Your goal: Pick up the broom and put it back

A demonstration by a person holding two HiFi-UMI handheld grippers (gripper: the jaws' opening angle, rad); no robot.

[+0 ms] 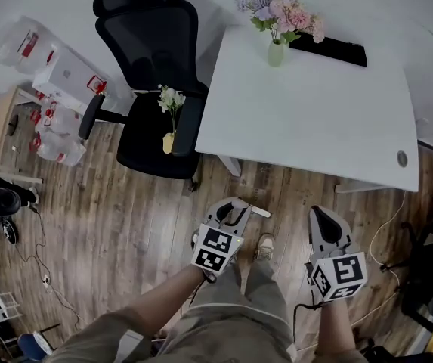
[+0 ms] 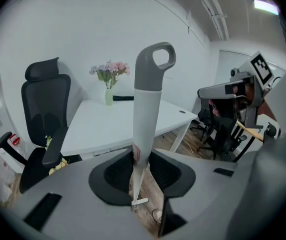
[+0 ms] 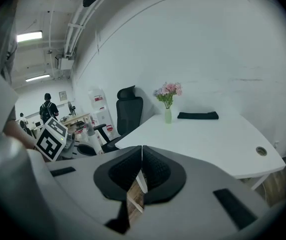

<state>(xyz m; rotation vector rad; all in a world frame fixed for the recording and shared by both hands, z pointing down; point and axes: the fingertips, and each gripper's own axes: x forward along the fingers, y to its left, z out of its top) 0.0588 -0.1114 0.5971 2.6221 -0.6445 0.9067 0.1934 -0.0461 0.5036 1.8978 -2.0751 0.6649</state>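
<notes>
The broom (image 2: 146,109) has a white shaft with a grey looped grip on top. It stands upright between the jaws of my left gripper (image 2: 142,170), which is shut on the shaft low down. In the head view my left gripper (image 1: 230,212) hangs over the wooden floor in front of the person's legs, and the broom's white lower end (image 1: 261,212) sticks out to its right. My right gripper (image 1: 326,222) hangs beside it to the right. In the right gripper view my right gripper (image 3: 142,160) has its pads together with nothing between them.
A white desk (image 1: 314,119) stands ahead, with a vase of pink flowers (image 1: 278,21) and a black cloth (image 1: 329,48) on it. A black office chair (image 1: 152,89) with a small flower vase (image 1: 170,119) stands to its left. Boxes (image 1: 61,89) and cables lie at the left.
</notes>
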